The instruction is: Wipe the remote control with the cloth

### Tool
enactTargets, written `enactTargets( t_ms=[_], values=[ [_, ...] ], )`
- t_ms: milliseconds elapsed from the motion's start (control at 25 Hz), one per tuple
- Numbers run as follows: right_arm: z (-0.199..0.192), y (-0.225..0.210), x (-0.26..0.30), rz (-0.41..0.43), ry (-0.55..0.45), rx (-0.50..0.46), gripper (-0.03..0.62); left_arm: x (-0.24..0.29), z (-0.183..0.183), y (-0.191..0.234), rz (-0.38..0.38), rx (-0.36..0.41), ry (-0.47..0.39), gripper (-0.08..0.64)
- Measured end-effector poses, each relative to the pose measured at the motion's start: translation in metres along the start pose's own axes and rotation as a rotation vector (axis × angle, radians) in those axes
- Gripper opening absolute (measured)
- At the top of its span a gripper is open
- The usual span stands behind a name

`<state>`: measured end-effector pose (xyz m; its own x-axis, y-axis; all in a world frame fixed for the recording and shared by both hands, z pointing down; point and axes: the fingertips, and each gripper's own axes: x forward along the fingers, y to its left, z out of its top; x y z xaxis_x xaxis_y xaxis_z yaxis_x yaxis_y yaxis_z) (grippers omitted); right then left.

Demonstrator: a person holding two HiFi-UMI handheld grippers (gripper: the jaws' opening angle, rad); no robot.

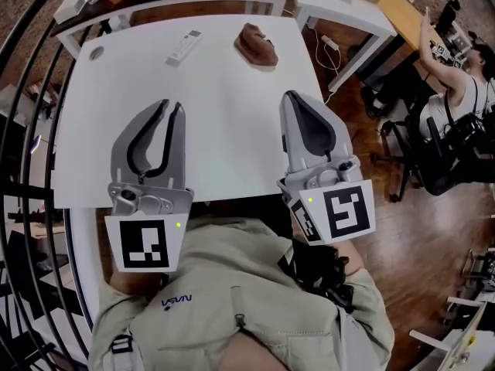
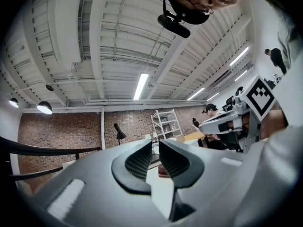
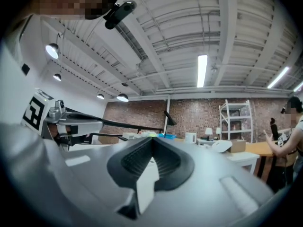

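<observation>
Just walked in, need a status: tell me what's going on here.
A person holds a gripper in each hand over the near part of the white table. The left gripper is slightly open, the right gripper shut, both empty. The remote control and the brown cloth lie untouched near the far edge.

Place: open-plan lab or office workspace.
Shell: bare brick wall (image 3: 137, 112), beamed ceiling (image 3: 236, 22), strip lights (image 3: 202, 70).
Furniture: white tables (image 1: 232, 107), metal shelving (image 3: 234, 117).
Occupants: a person (image 1: 464, 91) seated at a neighbouring desk.
</observation>
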<state>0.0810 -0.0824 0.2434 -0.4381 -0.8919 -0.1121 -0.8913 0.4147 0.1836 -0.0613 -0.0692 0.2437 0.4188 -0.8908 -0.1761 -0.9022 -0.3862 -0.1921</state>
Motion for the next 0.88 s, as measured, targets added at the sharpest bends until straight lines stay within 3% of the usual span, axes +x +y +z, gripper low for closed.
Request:
enactTargets(
  t_ms=[160, 320, 560, 760, 880],
  values=[
    [-0.008, 0.011, -0.011, 0.025, 0.006, 0.001, 0.004, -0.012, -0.014, -0.006, 0.006, -0.017, 0.022, 0.048],
    [-0.015, 0.029, -0.023, 0.116, -0.024, 0.019, 0.005, -0.021, -0.037, -0.012, 0.01, -0.053, 0.057, 0.046],
    [-0.042, 0.044, -0.03, 0.188, -0.015, 0.053, 0.004, -0.024, -0.069, -0.016, 0.01, -0.092, 0.105, 0.04],
    [-0.049, 0.066, -0.034, 0.292, -0.054, 0.086, 0.004, -0.023, -0.08, -0.019, -0.013, -0.112, 0.105, 0.021],
    [-0.047, 0.073, -0.03, 0.31, -0.059, 0.098, 0.004, -0.026, -0.088, -0.024, -0.037, -0.123, 0.116, 0.003]
  ],
)
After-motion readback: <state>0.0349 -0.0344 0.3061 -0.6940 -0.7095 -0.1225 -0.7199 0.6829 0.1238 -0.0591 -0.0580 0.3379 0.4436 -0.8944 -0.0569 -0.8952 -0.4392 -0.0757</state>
